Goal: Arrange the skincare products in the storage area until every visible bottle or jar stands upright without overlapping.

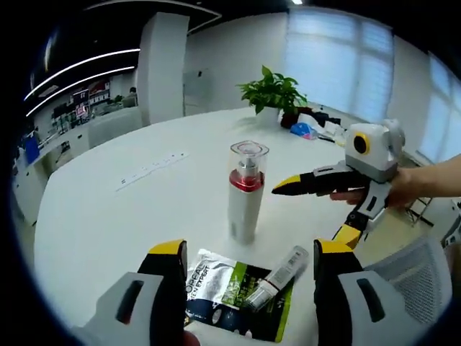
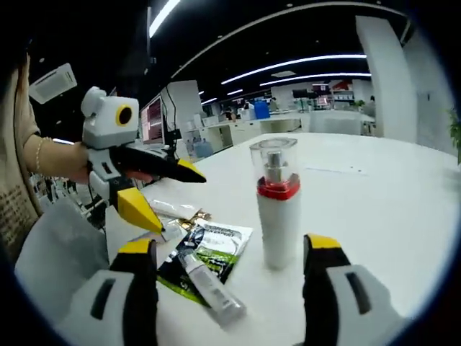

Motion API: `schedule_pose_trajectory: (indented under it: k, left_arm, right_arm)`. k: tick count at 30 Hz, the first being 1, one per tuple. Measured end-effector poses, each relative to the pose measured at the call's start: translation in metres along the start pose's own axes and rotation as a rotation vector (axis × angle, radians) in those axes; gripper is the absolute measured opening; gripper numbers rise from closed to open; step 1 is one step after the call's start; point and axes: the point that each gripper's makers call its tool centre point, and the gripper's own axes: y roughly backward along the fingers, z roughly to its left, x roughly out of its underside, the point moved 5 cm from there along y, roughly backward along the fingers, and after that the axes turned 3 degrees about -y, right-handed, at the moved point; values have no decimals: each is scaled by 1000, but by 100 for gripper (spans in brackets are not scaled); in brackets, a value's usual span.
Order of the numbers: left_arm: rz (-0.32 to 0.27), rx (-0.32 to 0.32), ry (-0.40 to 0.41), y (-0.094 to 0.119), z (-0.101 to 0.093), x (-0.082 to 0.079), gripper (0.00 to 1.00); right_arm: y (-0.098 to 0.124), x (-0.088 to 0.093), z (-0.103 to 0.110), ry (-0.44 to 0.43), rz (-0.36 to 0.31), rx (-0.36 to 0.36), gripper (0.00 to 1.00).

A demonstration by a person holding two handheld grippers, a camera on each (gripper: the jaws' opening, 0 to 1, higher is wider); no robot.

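Standing upright just ahead of the wide-spread left gripper (image 1: 245, 259), the pump bottle (image 1: 245, 193) rests on the white table (image 1: 108, 216); a tube (image 1: 277, 277) lies over a sachet (image 1: 234, 292) between its jaws. The right gripper (image 2: 229, 252) gapes wide too.

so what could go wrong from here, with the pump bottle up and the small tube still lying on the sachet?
1. The small tube lies flat across the sachet, so a grab may pinch or drag the sachet along.
2. The pump bottle is tall and narrow and stands just beyond the tube; either open gripper, left or right, could tip it when reaching in.
3. The tube looks slim, so it may topple once stood upright.
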Motion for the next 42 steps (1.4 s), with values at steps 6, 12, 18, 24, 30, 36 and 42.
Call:
schedule_pose_trajectory:
  k: [6,12,18,24,30,36,42]
  left_arm:
    - [-12,-20,58,36,-3,27,78]
    - [-13,-65,111,67,0,50,83]
    - [-13,-122,158,105,2,73,88]
    - [-36,-171,217,137,-2,90,91]
    - [-32,-226,230,162,-7,105,93]
    - [-31,-257,237,174,-11,109,93]
    - [-23,-256,222,172,-13,108,93]
  right_arm:
    - [11,-8,26,-75,-99,21,87]
    - [19,-7,44,-72,-105,20,88]
    - [34,-15,61,-142,-179,21,90]
    - [43,-15,77,-164,-201,44,91]
    - [49,-14,91,-164,-200,71,91]
    - [49,-11,96,-112,-152,104,90]
    - [49,-10,96,-110,-154,99,90]
